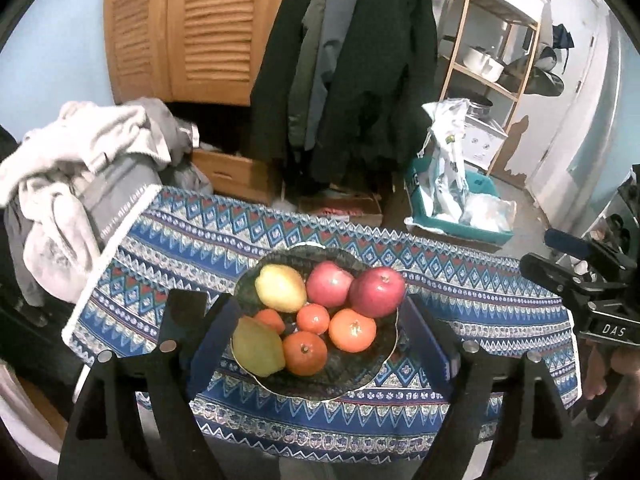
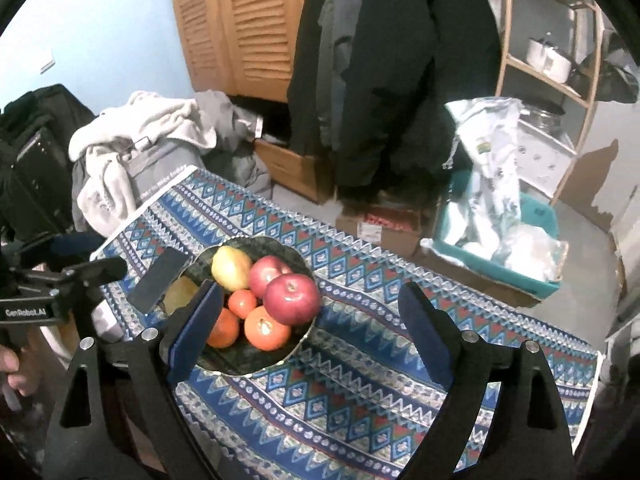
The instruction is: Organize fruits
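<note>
A dark patterned bowl (image 1: 340, 376) sits on the blue patterned tablecloth (image 1: 160, 240). It holds two yellow lemons (image 1: 280, 287), two red apples (image 1: 378, 292) and several oranges (image 1: 352, 330). My left gripper (image 1: 316, 344) is open, its jaws on either side of the bowl just above it, and it holds nothing. In the right wrist view the bowl (image 2: 256, 360) lies at the left with the apples (image 2: 292, 299) and oranges (image 2: 267, 329) showing. My right gripper (image 2: 312, 332) is open and empty over the cloth, to the right of the bowl.
A pile of grey and white clothes (image 1: 80, 168) lies at the table's left end. Beyond the table stand a wooden louvred cabinet (image 1: 192, 28), hanging dark coats (image 1: 352, 80), a teal bin with bags (image 1: 460, 208) and a wooden shelf (image 1: 500, 40).
</note>
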Demonstrator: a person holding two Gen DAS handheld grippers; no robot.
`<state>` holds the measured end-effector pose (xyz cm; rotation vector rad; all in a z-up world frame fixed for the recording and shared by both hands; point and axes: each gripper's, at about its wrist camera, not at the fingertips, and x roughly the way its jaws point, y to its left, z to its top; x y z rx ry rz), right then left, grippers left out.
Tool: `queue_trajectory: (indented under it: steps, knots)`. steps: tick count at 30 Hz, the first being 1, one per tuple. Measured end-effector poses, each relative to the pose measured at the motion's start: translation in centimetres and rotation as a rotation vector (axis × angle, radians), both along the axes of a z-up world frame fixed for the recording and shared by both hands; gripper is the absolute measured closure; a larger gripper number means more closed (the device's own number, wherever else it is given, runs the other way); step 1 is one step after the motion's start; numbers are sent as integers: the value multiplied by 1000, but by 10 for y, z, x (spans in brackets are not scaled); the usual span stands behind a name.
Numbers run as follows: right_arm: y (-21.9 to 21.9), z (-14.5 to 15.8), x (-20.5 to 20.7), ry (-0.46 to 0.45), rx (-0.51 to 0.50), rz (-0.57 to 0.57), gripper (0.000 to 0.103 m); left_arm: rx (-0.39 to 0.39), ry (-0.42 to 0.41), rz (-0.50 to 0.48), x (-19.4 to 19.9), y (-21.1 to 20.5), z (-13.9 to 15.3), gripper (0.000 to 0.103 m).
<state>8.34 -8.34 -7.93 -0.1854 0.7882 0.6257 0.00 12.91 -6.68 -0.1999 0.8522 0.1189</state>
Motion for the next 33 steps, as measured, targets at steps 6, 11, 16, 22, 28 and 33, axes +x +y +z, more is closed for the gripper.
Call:
queue_trajectory:
  steps: [6,11,16,22,28,33]
  knots:
    - [-28,16,-7,-59,18,-67,13,43,-34,-19,-6,-18,17,13]
    - [-49,25,-8,-93,30,-121,13,84,-60,-25,-9,-31,27,7]
    - [-63,28,-10,-112,31,-152,13,98,-94,-5,-13,-34,39,3]
    - [-67,31,-13,-134,27,-166,13,113,-143,15,-19,-37,50,1]
    - [-64,33,-16,-154,15,-162,13,132,-148,35,-19,-39,52,1]
    - [-62,34,-17,-160,18,-157,13,139,-149,43,-20,-39,53,1]
